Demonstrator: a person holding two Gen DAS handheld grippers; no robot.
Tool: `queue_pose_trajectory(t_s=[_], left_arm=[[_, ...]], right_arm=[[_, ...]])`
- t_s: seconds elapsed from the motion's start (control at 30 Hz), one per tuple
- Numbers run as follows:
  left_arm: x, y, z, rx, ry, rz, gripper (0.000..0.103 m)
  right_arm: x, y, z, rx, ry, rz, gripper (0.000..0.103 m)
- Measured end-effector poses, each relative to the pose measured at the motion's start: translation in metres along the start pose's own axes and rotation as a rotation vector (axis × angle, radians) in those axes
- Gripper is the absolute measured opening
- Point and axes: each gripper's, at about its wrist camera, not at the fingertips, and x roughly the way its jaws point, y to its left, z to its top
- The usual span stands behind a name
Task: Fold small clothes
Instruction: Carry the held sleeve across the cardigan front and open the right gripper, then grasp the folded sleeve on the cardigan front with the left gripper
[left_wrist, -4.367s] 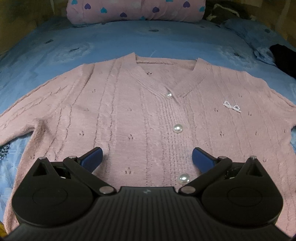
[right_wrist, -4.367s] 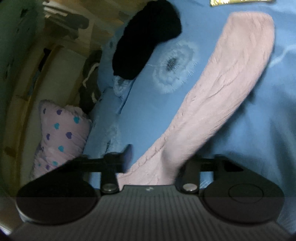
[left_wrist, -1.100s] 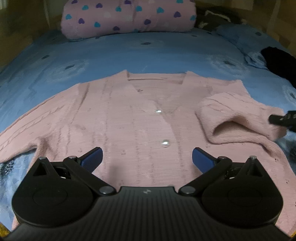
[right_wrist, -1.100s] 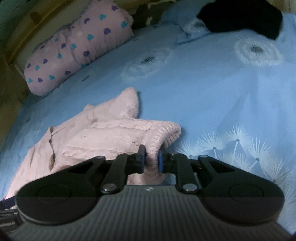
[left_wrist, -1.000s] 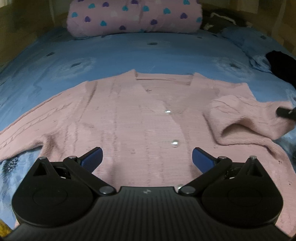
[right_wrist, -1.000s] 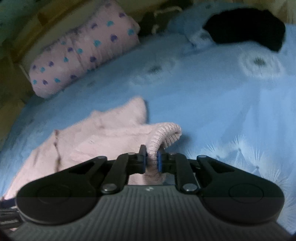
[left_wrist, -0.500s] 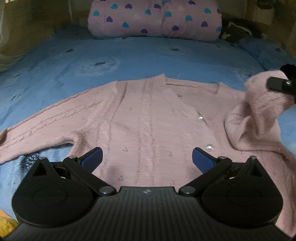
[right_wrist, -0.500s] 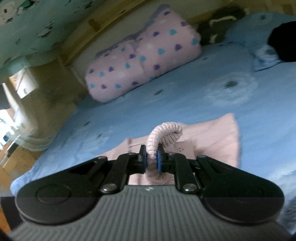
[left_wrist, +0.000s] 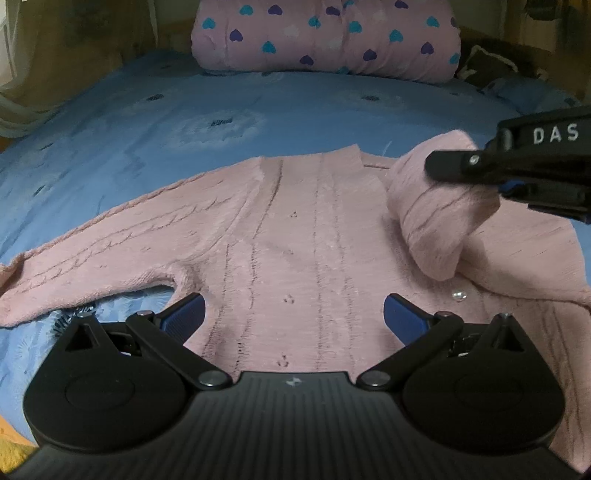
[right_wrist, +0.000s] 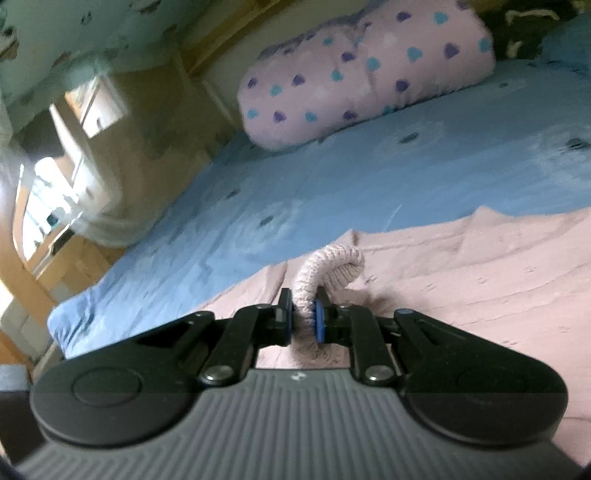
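Right wrist: ribbed knit cuff (right_wrist: 325, 266), curled

White letters "DAS" on black side of right gripper (left_wrist: 495, 184), seen in left wrist view at right edge; word cut off by frame edge, rest unreadable. Small pale logo mark on ribbed housing of each gripper, no letters legible. No other text, numbers or signs readable.
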Motion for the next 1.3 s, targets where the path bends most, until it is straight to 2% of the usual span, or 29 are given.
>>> queue_pose_trajectory(t_s=[0.07, 0.17, 0.23, 0.4, 0.57, 0.73, 0.83, 0.97, 1.2, 1.27, 1.3], left_arm=[[0.003, 0.002, 0.001, -0.005, 0.005, 0.004, 0.103], [0.004, 0.004, 0.001, -0.008, 0.005, 0.008, 0.103], [0.003, 0.004, 0.002, -0.008, 0.002, 0.003, 0.103], [0.002, 0.0, 0.006, 0.007, -0.014, -0.023, 0.103], [0.01, -0.002, 0.012, 0.015, -0.029, -0.041, 0.102], [0.025, 0.002, 0.018, -0.018, -0.006, -0.037, 0.081], [0.034, 0.003, 0.019, -0.005, 0.009, -0.035, 0.072], [0.045, 0.003, 0.018, 0.021, 0.003, -0.04, 0.07], [0.063, 0.001, 0.021, -0.038, -0.008, -0.08, 0.069], [0.064, -0.001, 0.02, -0.051, -0.017, -0.097, 0.058], [0.064, -0.001, 0.019, -0.055, -0.02, -0.11, 0.049]], right_arm=[[0.007, 0.003, -0.002, -0.01, 0.025, 0.007, 0.02], [0.006, 0.006, -0.004, -0.033, 0.03, 0.0, 0.039], [0.001, 0.005, -0.003, -0.052, 0.017, -0.004, 0.055], [-0.019, -0.006, 0.007, -0.09, -0.012, -0.034, 0.056], [-0.039, -0.033, 0.012, -0.113, -0.046, -0.15, 0.056], [-0.052, -0.067, 0.01, -0.099, -0.084, -0.291, 0.056], [-0.056, -0.088, 0.002, -0.077, -0.125, -0.344, 0.056], [-0.053, -0.103, -0.002, -0.041, -0.097, -0.459, 0.057], [-0.061, -0.11, 0.003, -0.019, -0.123, -0.435, 0.057], [-0.061, -0.113, 0.002, -0.011, -0.117, -0.45, 0.057], [-0.061, -0.115, 0.002, -0.005, -0.115, -0.461, 0.057]])
